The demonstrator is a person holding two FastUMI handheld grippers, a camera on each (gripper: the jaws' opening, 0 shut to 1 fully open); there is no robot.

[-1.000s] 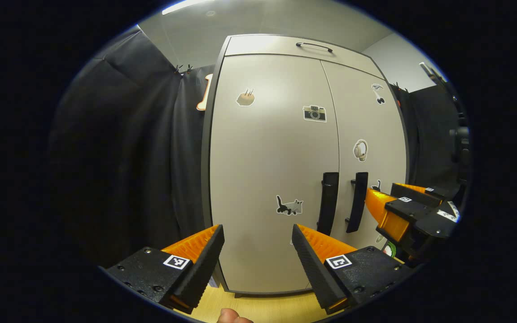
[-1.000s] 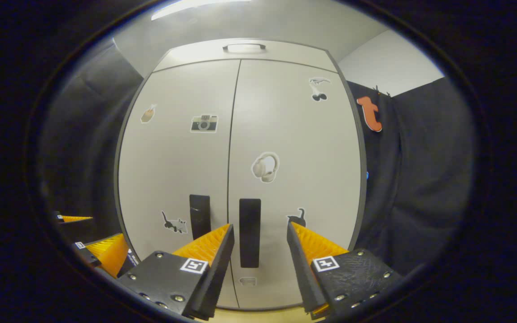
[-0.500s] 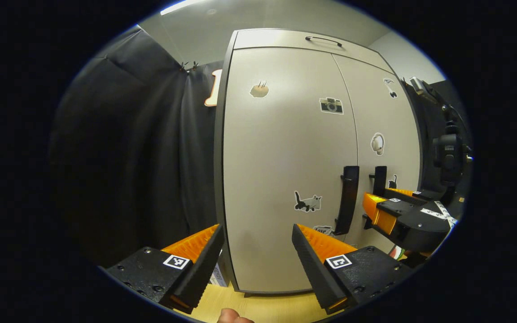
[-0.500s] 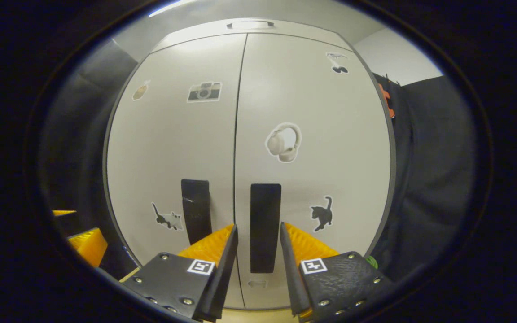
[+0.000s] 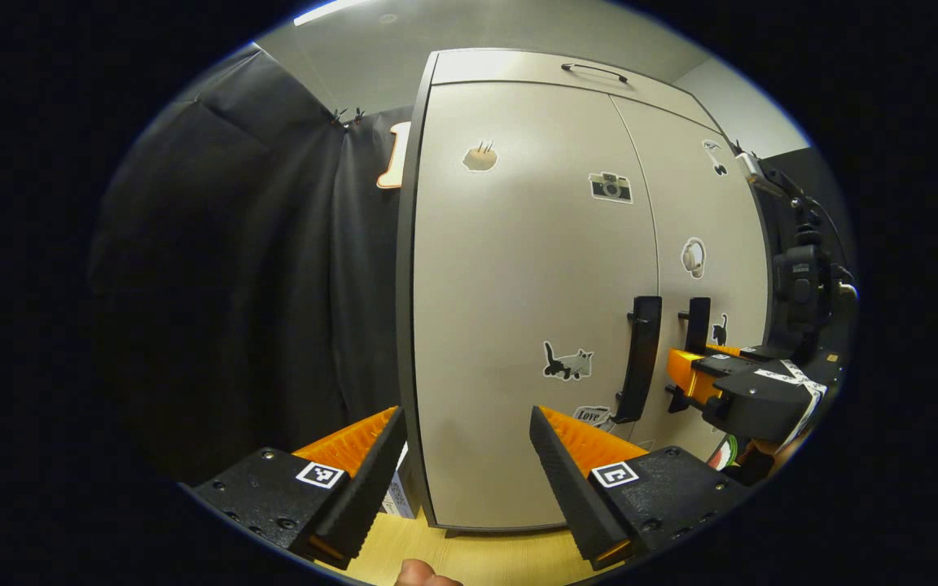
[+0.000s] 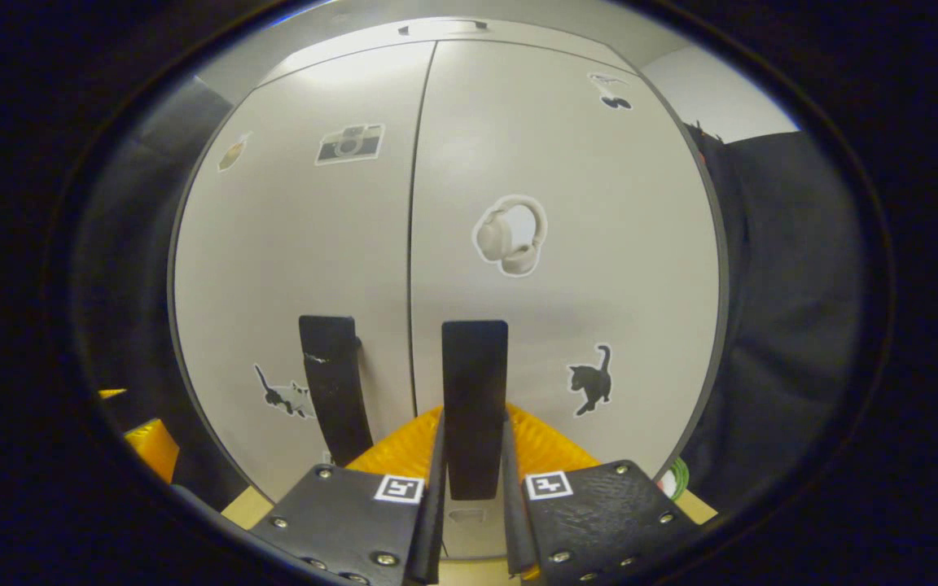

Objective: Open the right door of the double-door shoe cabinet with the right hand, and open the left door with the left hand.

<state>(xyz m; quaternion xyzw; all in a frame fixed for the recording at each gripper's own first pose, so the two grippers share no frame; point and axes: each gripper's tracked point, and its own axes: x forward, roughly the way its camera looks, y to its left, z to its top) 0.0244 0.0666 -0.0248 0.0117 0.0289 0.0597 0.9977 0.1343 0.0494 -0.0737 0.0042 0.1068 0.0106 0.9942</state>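
The pale shoe cabinet (image 5: 518, 268) stands with both doors shut flush. Its black left door handle (image 5: 642, 358) and black right door handle (image 5: 697, 325) hang side by side at the middle seam. In the right gripper view my right gripper (image 6: 473, 480) is shut on the right door handle (image 6: 474, 399), one finger pressed to each side of its lower part; the left door handle (image 6: 332, 382) is free beside it. My left gripper (image 5: 469, 456) is open in front of the left door's lower left part, well to the left of the handles. The right gripper (image 5: 729, 387) shows at the right handle.
Black cloth hangs on both sides of the cabinet. A drawer with a small handle (image 5: 593, 72) tops the cabinet. A small box (image 5: 398, 496) sits on the wooden floor (image 5: 485, 557) at the cabinet's left foot. A dark camera rig (image 5: 799, 277) stands to the right.
My right gripper has moved in to the right door handle and its fingers have shut on it. The left gripper stays open and has drifted a little to the left.
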